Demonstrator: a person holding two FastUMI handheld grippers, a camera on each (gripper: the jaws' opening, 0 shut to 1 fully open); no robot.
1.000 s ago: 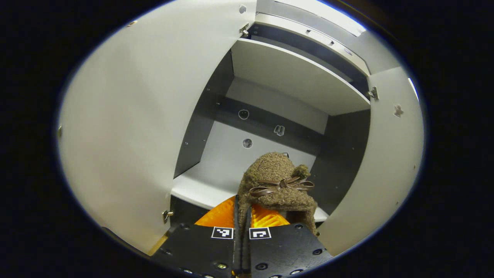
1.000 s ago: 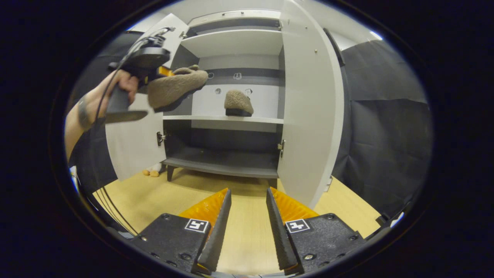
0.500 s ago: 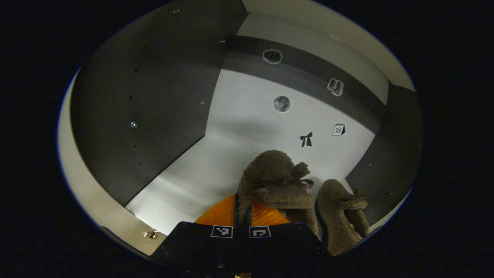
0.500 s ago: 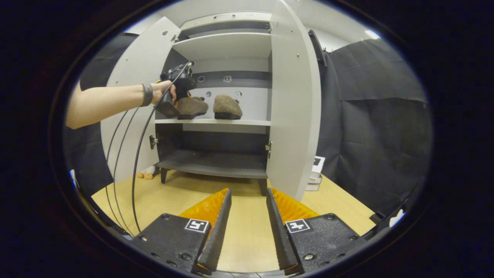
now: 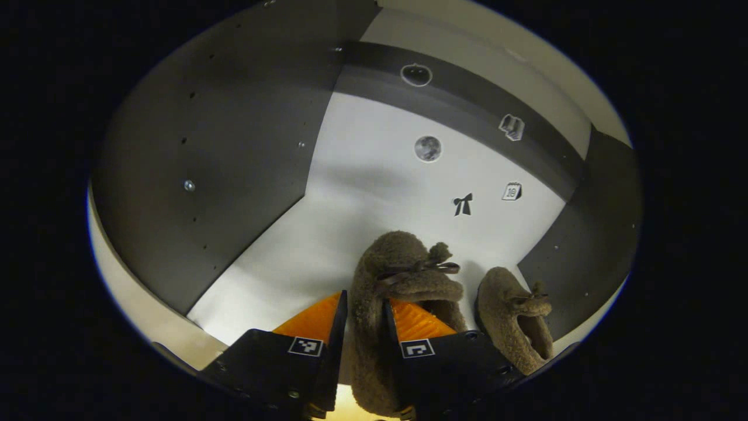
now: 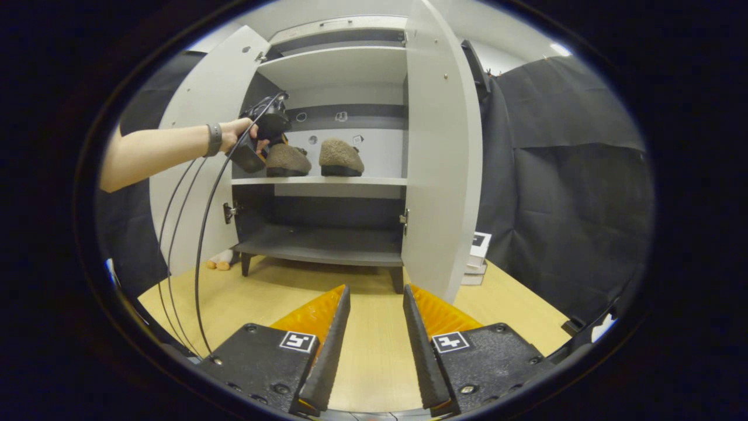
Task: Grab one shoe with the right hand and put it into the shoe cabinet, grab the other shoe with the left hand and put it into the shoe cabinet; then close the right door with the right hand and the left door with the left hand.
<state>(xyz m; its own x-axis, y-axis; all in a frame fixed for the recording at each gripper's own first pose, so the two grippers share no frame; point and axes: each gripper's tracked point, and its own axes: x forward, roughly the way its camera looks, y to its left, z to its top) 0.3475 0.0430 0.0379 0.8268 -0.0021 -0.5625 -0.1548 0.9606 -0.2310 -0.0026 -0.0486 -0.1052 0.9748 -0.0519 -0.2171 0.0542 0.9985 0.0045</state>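
Inside the shoe cabinet (image 6: 327, 117), two fuzzy brown shoes sit side by side on the middle shelf (image 6: 318, 181). The left gripper (image 5: 362, 327) is seen with its fingers parted and slack around the heel of the left shoe (image 5: 403, 275), whose long axis runs straight away towards the cabinet's back. The right shoe (image 5: 514, 318) lies just beside it. The right gripper (image 6: 374, 327) is held spread and empty, well out from the cabinet, nearer the open right door (image 6: 441, 164).

Left shoe's (image 5: 380, 304) heel cut off below.
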